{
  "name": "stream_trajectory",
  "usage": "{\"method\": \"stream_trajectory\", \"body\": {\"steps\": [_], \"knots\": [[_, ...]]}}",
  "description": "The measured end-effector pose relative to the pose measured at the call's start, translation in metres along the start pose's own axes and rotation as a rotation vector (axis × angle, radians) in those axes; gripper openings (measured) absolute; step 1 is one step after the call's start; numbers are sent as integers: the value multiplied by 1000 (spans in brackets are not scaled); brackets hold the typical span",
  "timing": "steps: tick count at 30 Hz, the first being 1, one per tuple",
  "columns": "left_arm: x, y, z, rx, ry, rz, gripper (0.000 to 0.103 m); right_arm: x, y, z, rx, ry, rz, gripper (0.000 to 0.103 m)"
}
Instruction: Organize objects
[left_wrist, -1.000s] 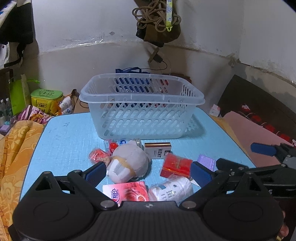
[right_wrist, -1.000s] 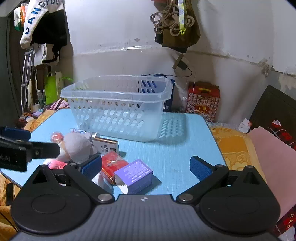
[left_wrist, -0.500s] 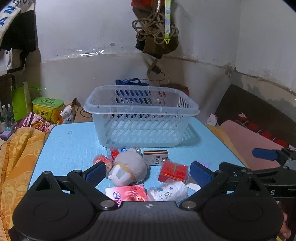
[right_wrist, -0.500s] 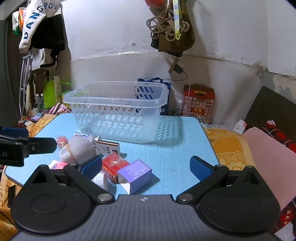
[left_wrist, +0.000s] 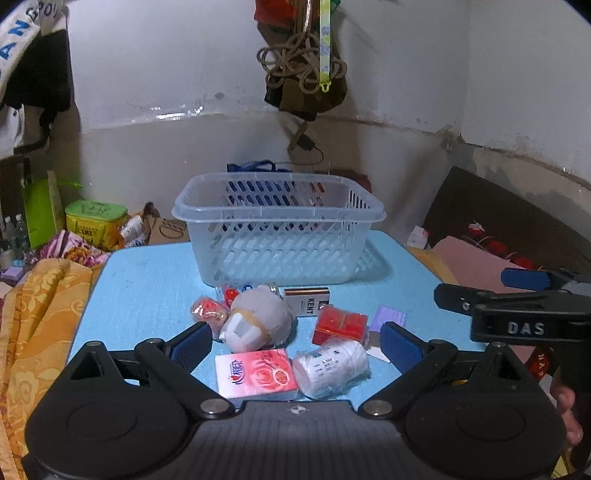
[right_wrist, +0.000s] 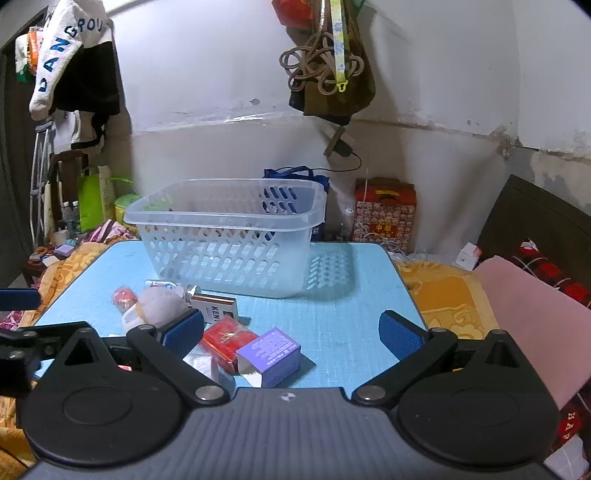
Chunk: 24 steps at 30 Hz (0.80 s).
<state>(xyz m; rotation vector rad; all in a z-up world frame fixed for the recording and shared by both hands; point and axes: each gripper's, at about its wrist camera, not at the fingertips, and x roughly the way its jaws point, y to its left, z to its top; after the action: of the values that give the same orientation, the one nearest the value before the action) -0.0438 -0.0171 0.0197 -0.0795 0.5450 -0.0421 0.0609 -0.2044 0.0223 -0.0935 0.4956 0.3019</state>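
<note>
A clear plastic basket (left_wrist: 280, 218) stands at the back of the light blue table (left_wrist: 147, 288); it also shows in the right wrist view (right_wrist: 225, 221). In front of it lie a grey plush toy (left_wrist: 258, 321), a KENT box (left_wrist: 306, 301), a red packet (left_wrist: 341, 325), a purple box (right_wrist: 269, 356), a pink tissue pack (left_wrist: 256, 373), a white wrapped roll (left_wrist: 330, 363) and a small red wrapped item (left_wrist: 208, 312). My left gripper (left_wrist: 295, 345) is open and empty above the near items. My right gripper (right_wrist: 291, 332) is open and empty, above the purple box.
Orange patterned cloth (left_wrist: 33, 317) hangs at the table's left. A green tin (left_wrist: 96, 221) and bags sit behind on the left. A red gift box (right_wrist: 386, 214) stands behind the table. A pink mat (right_wrist: 535, 317) lies to the right. Ropes (left_wrist: 303, 70) hang on the wall.
Both grippers have pulled back and risen, so the basket and the items look smaller and farther. Nothing on the table has moved. Both grippers stay open.
</note>
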Motion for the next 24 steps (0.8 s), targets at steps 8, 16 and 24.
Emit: {"method": "stream_trajectory", "body": {"steps": [8,16,24], "knots": [[-20,0,-12,-19,-54,9,99,-5,8,-1,-15,-12,-2,103],[-31,4,-17,-38,-89,29,99,-15,7,-5,-30,-30,-29,103],[-31,4,-16,-28,-85,47,99,-22,2,-5,1,-47,-16,103]]}}
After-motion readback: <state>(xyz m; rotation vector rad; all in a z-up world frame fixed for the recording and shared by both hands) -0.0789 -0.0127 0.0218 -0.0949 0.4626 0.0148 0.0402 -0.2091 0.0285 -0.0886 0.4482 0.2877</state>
